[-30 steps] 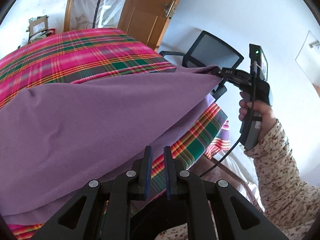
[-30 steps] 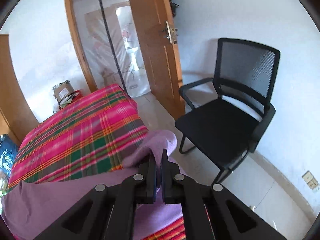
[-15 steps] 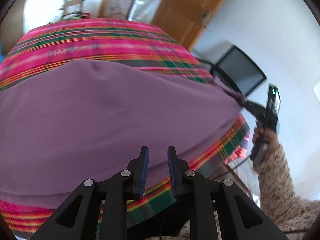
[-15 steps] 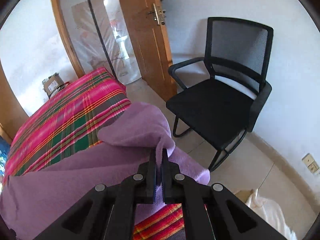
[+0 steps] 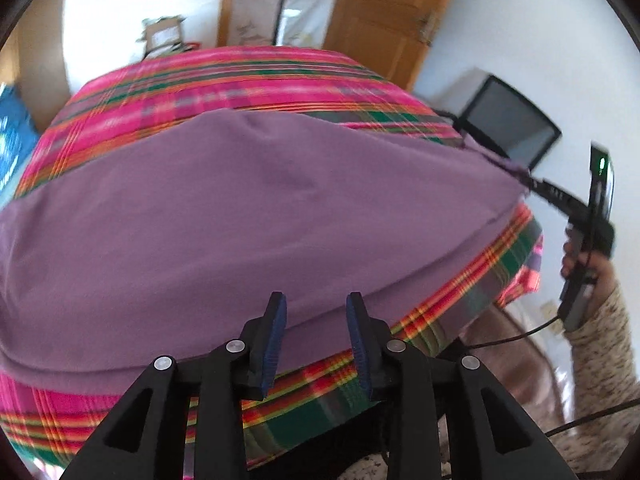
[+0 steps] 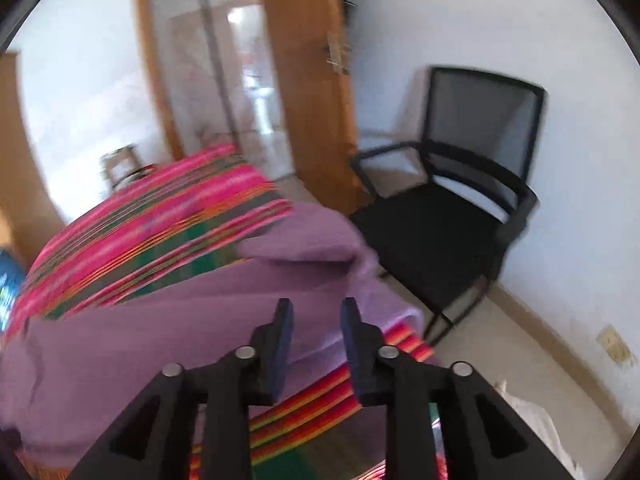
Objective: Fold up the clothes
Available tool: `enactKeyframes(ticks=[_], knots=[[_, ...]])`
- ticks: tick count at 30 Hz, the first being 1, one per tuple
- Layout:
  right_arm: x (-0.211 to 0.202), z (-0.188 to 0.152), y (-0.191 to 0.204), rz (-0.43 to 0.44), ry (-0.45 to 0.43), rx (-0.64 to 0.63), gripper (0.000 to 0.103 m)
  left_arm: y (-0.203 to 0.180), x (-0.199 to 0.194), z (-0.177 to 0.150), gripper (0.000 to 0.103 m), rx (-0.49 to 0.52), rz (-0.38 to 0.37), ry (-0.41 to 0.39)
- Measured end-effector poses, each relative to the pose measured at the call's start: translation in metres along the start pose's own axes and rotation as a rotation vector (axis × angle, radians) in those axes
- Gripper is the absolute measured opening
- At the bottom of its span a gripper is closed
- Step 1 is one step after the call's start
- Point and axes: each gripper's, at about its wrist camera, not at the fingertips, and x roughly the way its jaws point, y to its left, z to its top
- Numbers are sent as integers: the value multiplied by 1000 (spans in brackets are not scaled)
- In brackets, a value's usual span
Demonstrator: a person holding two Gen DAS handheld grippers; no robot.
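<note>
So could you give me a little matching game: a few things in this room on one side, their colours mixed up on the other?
Things:
1. garment spread on the bed
2. bedcover
3. office chair
4. door

Colours:
A. black
B. brown wood
C. purple
D. pink, green and orange plaid

Pairs: 1-C, 2-D, 3-A, 4-B

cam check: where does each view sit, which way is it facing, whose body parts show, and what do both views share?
Left wrist: on the left gripper, angled down over the purple garment on the plaid cover; the right gripper, hand and sleeve show at right.
Right wrist: on the right gripper, facing garment corner, black chair and door; only its own fingers show.
Shared: garment, plaid cover, chair, door. Both jaws opening, gripping nothing.
</note>
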Motion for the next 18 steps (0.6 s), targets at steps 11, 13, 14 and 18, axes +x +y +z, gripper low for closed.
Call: enactKeyframes(ticks=[11, 13, 14, 18], knots=[[-5, -31, 49, 257, 137, -42, 34, -41, 13, -9, 32, 268, 99, -7], [-1, -33, 52, 243, 150, -52, 34, -39, 15, -6, 32, 247, 97, -7], [0, -34, 52, 243, 156, -49, 34, -39, 16, -4, 32, 236, 93, -6], [3, -38, 54, 250, 172, -34, 34, -41, 22, -3, 32, 255, 105, 1]])
